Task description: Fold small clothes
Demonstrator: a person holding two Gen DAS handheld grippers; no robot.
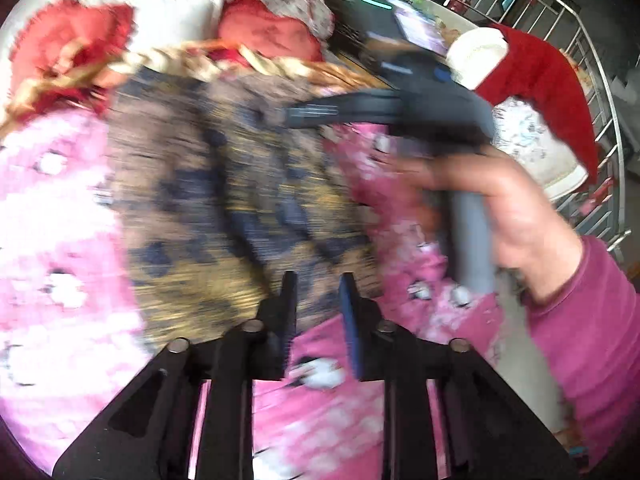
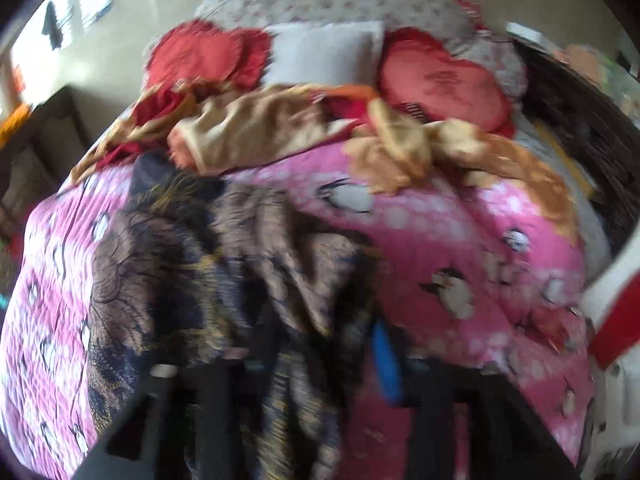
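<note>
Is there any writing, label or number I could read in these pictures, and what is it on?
None can be read.
Right gripper: faint pale marks along its finger, too blurred to read.
Screen in the background: lit, too small and blurred.
Red heart cushion: possible stitched marks, too blurred.
Pink quilt: cartoon figures only, no words visible.

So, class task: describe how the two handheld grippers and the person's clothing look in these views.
The left gripper has black angular fingers, one with a blue pad, on a black frame with round bolts. The right gripper is dark grey with a grey handle. The sleeve is magenta.
</note>
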